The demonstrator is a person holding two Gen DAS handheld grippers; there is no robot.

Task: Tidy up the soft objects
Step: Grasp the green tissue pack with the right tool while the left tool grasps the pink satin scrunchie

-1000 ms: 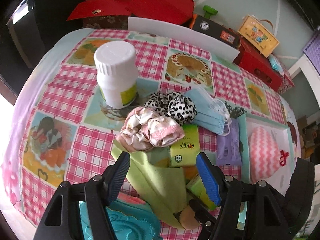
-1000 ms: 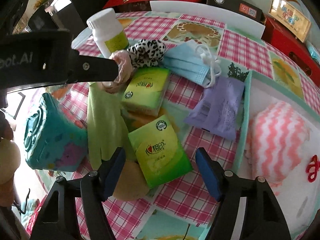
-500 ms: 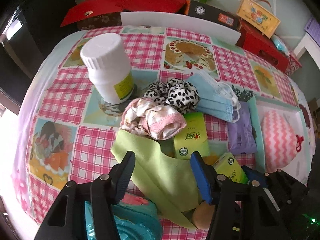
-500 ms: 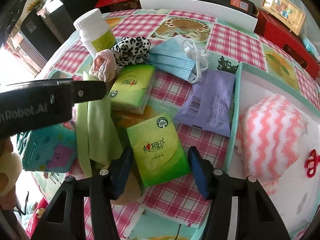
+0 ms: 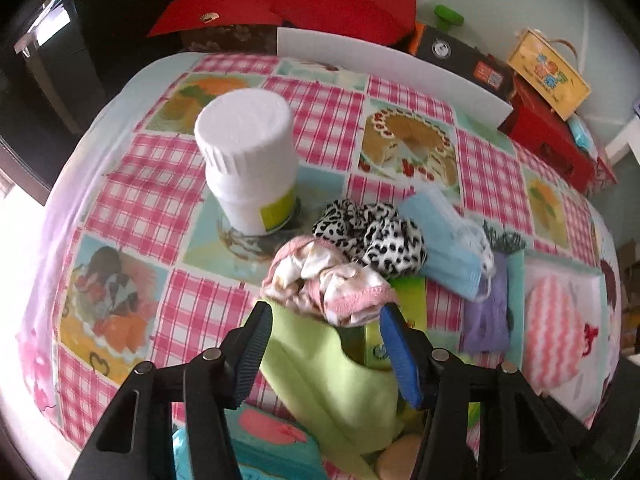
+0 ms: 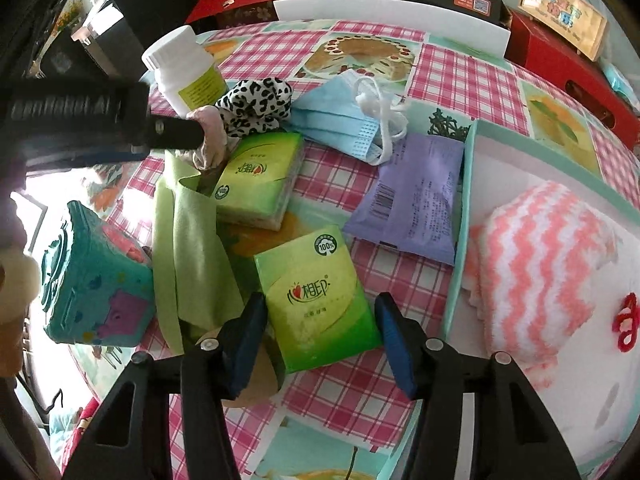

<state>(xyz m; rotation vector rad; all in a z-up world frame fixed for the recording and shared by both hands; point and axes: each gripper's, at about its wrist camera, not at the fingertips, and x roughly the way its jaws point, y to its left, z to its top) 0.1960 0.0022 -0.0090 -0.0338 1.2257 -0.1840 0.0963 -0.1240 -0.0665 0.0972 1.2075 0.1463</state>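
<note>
A pile of soft things lies mid-table. In the left wrist view my left gripper (image 5: 326, 338) is open, its jaws on either side of a pink-and-cream scrunchie (image 5: 324, 280) and above a light green cloth (image 5: 336, 384). Behind them lie a leopard-print scrunchie (image 5: 376, 232) and a blue face mask (image 5: 444, 240). In the right wrist view my right gripper (image 6: 320, 330) is open around a green tissue pack (image 6: 316, 296). A second green tissue pack (image 6: 260, 180), a purple wipes pack (image 6: 416, 204) and the green cloth (image 6: 192, 240) lie beyond. The left gripper's finger (image 6: 172, 134) reaches in from the left.
A white pill bottle (image 5: 250, 168) stands left of the pile. A teal-rimmed tray (image 6: 460, 248) at the right holds a pink-and-white zigzag towel (image 6: 540, 256). A teal box (image 6: 92, 280) lies at the near left. Red boxes (image 5: 304, 0) and a white board (image 5: 392, 68) line the far edge.
My left gripper has moved forward until its jaws flank the pink scrunchie. My right gripper has moved forward over the near green tissue pack.
</note>
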